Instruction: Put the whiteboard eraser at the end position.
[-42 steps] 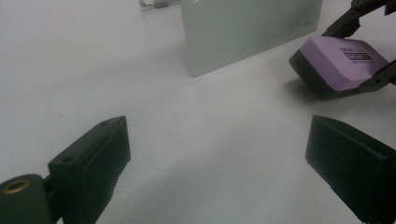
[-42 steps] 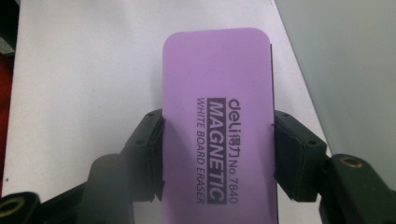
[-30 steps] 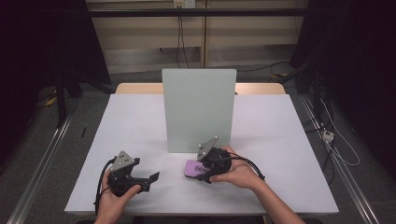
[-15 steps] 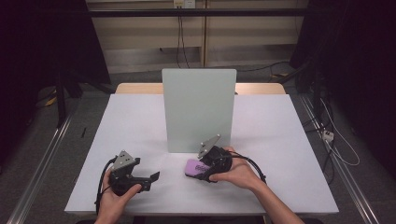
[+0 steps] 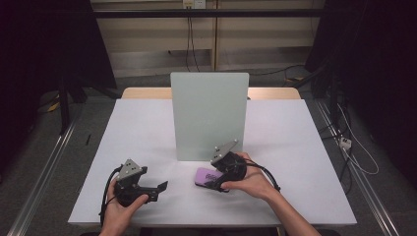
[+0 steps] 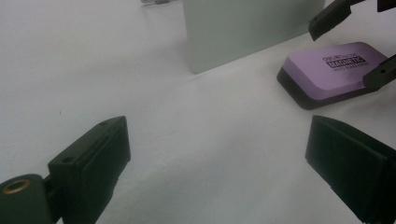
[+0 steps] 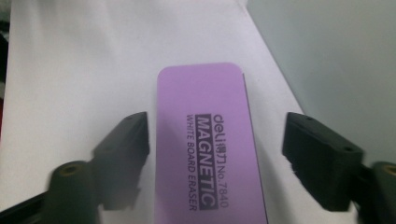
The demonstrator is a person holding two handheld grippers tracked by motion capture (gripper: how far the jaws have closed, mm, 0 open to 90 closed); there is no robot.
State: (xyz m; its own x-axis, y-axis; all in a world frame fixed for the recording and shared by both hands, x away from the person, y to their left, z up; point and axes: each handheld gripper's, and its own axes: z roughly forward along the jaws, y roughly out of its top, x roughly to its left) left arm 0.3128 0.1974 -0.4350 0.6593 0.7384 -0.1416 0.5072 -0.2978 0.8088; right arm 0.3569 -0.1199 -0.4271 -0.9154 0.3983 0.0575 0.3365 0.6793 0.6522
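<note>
The right tongs have just been spreading and now straddle the purple eraser without pinching it. Closing should be centred across its long sides. The left tongs rest spread on the worktop.

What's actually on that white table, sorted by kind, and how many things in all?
Purple whiteboard eraser: 1
Upright pale green board: 1
Hand-held grippers: 2, the left gripper and the right gripper
Total: 4
</note>
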